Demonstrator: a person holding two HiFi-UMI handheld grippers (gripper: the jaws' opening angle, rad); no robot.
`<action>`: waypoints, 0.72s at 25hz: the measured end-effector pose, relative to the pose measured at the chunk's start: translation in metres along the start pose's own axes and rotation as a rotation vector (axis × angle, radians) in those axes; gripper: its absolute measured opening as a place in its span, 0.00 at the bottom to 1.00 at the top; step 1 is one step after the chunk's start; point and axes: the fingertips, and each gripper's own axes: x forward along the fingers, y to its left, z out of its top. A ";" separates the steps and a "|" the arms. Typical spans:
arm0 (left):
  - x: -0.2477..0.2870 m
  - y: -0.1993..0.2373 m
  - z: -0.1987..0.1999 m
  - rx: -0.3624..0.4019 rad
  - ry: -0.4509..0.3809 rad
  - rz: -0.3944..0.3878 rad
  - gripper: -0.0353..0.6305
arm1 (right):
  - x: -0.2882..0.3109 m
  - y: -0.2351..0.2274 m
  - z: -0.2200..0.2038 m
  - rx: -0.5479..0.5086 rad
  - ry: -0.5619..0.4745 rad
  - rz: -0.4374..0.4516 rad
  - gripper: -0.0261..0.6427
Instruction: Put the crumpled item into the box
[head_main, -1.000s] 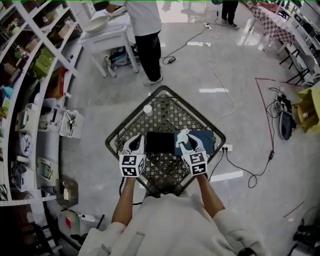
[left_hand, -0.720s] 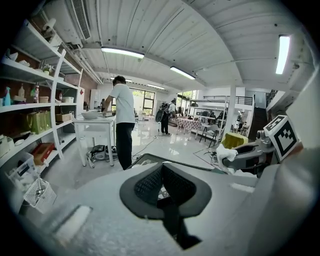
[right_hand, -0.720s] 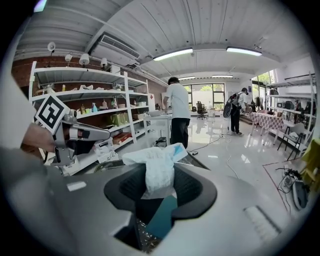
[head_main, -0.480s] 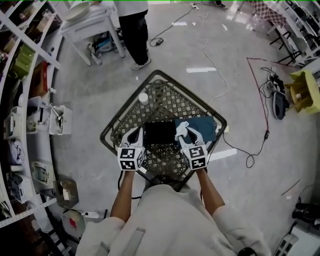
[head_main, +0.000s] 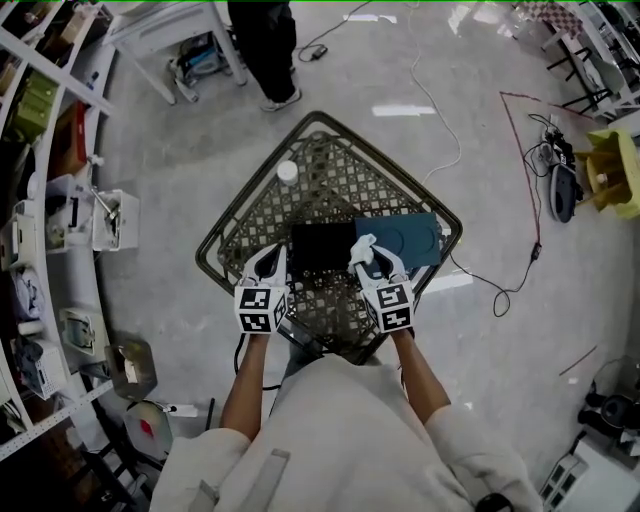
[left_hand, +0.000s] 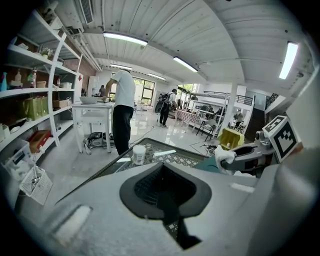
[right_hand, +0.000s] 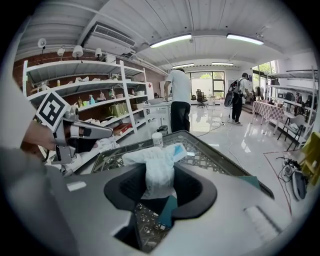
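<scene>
Grip unchanged: my right claw (head_main: 365, 250) still pinching crumpled item (right_hand: 159, 169), hardly moved at box (head_main: 320, 252) right edge; drop pending.

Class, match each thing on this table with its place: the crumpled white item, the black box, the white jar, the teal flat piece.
1 crumpled white item
2 black box
3 white jar
4 teal flat piece

A at the far corner of the table
B between the right gripper's jaws
C just right of the black box
D in the middle of the table

Pairs: 1-B, 2-D, 3-A, 4-C
</scene>
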 end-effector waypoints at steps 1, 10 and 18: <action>0.001 0.001 -0.004 -0.004 0.005 0.001 0.06 | 0.002 0.002 -0.002 -0.001 0.004 0.004 0.25; 0.001 0.011 -0.030 -0.043 0.038 0.018 0.06 | 0.022 0.023 -0.024 -0.069 0.073 0.061 0.25; 0.005 0.023 -0.036 -0.063 0.044 0.031 0.06 | 0.044 0.033 -0.040 -0.244 0.169 0.100 0.25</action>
